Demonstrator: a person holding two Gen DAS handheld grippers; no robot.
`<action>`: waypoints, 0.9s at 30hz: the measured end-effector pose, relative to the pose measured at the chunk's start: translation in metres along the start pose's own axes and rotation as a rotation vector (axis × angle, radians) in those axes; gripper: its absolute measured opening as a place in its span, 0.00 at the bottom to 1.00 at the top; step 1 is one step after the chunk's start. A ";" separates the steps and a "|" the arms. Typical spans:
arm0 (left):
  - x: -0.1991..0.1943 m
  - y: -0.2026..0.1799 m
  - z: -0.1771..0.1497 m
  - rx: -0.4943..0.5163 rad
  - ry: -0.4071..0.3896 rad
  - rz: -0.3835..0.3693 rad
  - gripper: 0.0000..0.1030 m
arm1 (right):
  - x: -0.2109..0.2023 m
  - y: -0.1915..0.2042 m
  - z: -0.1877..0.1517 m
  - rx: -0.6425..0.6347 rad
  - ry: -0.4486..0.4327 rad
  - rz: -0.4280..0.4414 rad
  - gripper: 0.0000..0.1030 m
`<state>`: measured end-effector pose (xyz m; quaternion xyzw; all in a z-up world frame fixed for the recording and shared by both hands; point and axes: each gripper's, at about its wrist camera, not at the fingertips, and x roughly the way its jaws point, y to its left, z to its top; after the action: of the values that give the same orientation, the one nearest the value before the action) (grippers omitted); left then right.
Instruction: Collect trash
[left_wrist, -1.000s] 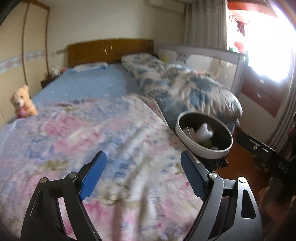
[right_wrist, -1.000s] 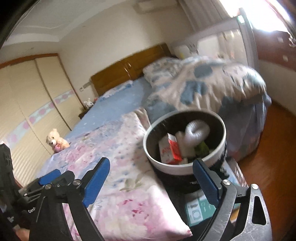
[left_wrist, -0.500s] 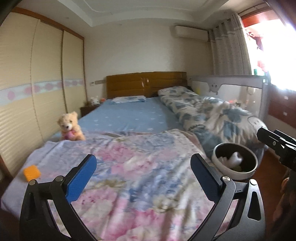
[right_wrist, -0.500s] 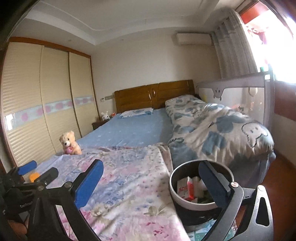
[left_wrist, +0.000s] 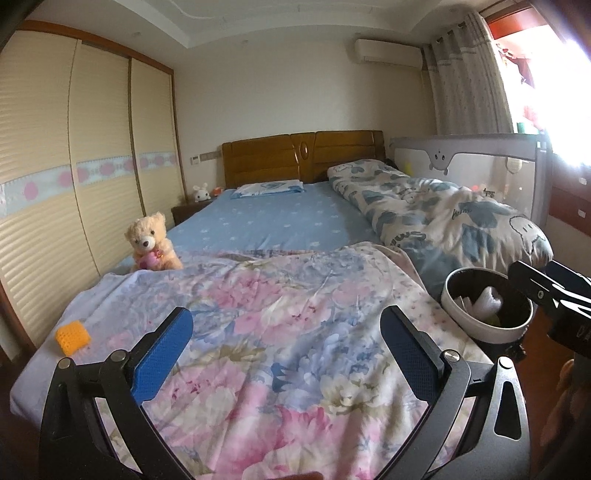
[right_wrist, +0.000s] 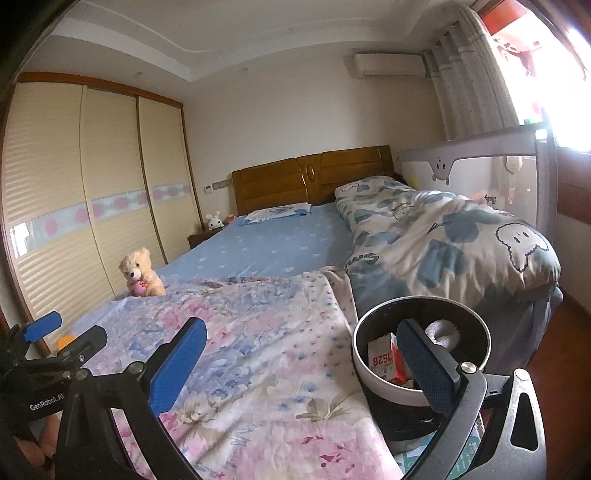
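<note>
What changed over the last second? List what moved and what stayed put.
Both views tilted up from the quilt toward the headboard and ceiling. Both tongs, left tongs and right tongs, spread slightly wider, nothing between them. Neither took or released anything. The trash bin, teddy bear and yellow block remain where they were; the block only came into view.

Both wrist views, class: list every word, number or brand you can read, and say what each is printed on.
"GenRobot.AI": on the left gripper body, seen from the right wrist view.
"1928": on the red and white carton in the trash bin, printed upside down.
"Baby": on the bed rail mesh.
Lettering on the cloud-print quilt and the blue-green package under the bin: too distorted to read.
</note>
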<state>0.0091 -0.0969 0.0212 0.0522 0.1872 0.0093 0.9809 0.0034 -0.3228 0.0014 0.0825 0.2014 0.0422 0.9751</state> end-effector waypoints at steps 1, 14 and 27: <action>0.000 0.000 -0.001 0.001 0.000 0.001 1.00 | 0.000 0.000 0.000 -0.002 0.002 -0.003 1.00; 0.003 0.001 -0.001 -0.003 0.005 -0.002 1.00 | 0.002 0.002 0.000 -0.008 0.011 -0.008 1.00; 0.003 -0.001 -0.001 -0.008 0.002 -0.016 1.00 | 0.003 0.003 0.000 -0.013 0.021 0.000 1.00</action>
<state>0.0120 -0.0981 0.0188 0.0466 0.1884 0.0025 0.9810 0.0061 -0.3194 0.0004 0.0758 0.2115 0.0446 0.9734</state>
